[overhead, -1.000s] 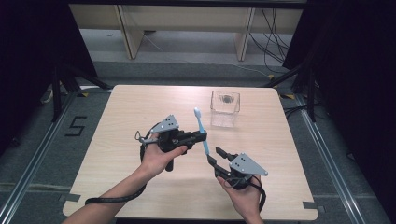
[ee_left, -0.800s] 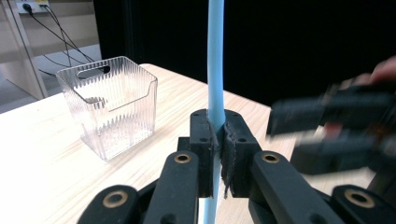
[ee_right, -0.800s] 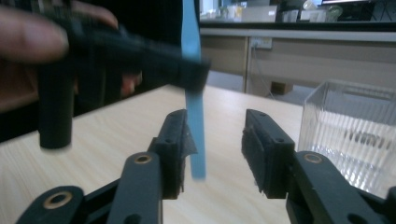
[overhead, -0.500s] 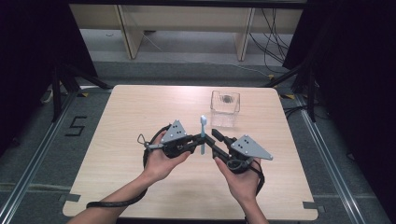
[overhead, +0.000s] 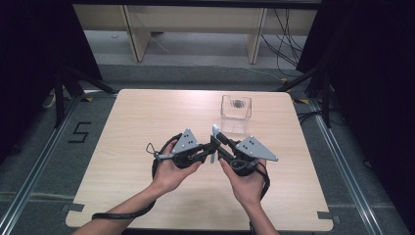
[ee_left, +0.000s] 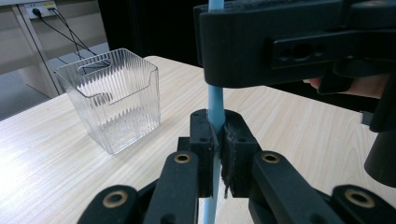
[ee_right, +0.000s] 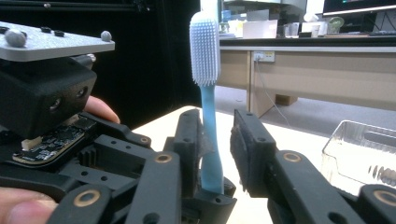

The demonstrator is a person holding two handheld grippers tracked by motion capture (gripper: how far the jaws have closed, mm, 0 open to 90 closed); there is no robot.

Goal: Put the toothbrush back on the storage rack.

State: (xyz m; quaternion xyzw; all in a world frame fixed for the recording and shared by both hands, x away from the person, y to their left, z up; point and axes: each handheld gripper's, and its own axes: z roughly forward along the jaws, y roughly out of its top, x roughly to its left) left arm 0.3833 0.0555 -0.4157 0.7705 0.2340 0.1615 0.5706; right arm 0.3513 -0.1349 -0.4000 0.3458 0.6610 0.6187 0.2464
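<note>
A light blue toothbrush (ee_right: 205,51) stands upright with its bristled head on top. My left gripper (ee_left: 215,135) is shut on the lower part of its handle (ee_left: 215,98). My right gripper (ee_right: 217,128) is open, with a jaw on each side of the handle just above the left gripper's pads. One pad touches the handle and a gap remains on the other side. In the high view both grippers meet over the middle of the table, the left gripper (overhead: 205,154) and right gripper (overhead: 220,146) facing each other with the toothbrush (overhead: 214,133) between them.
A clear ribbed plastic container (overhead: 236,111) stands on the wooden table (overhead: 132,127) behind the grippers, toward the far right; the container (ee_left: 112,100) shows close in the left gripper view. Dark curtains and shelving lie beyond the table.
The right gripper has moved up and left to meet the left gripper, and its open jaws now straddle the toothbrush handle. The left gripper shifted slightly toward the centre.
</note>
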